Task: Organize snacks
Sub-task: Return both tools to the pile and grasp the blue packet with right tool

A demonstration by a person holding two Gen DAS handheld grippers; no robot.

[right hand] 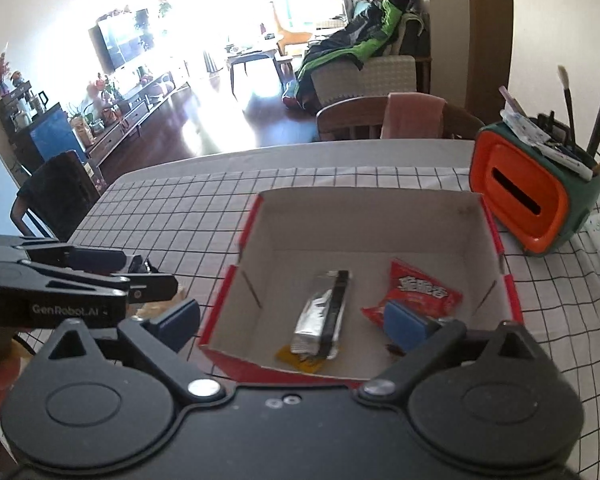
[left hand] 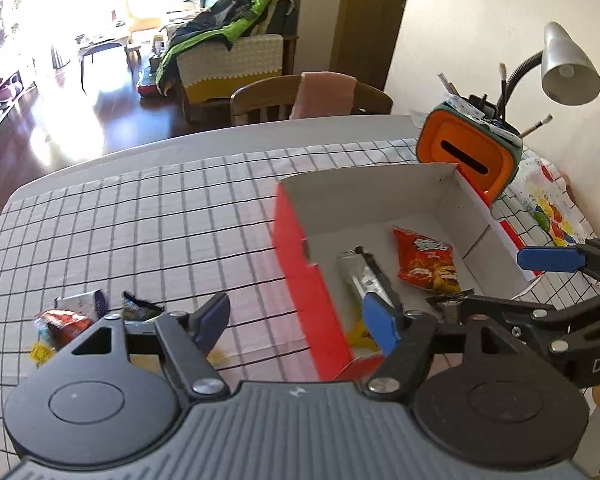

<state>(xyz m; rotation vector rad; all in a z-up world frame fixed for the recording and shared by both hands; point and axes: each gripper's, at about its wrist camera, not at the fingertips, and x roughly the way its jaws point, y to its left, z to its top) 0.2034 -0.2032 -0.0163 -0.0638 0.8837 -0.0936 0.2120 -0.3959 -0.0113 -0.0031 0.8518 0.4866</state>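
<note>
Both jaws spread wide, empty: left gripper (left hand: 297,326) straddles the red box (left hand: 300,264) wall, loose snack packets (left hand: 69,316) just left of it; right gripper (right hand: 293,326) hangs over the silver bar (right hand: 324,312), probably just dropped.

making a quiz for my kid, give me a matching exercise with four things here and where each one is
Things:
1. red chip bag
2. silver packet
3. orange tissue holder
4. loose snack pile

Places:
A. on the cloth, left of the box
B. right half of the box floor
C. behind the box's right corner
D. middle of the box floor

Pairs: 1-B, 2-D, 3-C, 4-A
</note>
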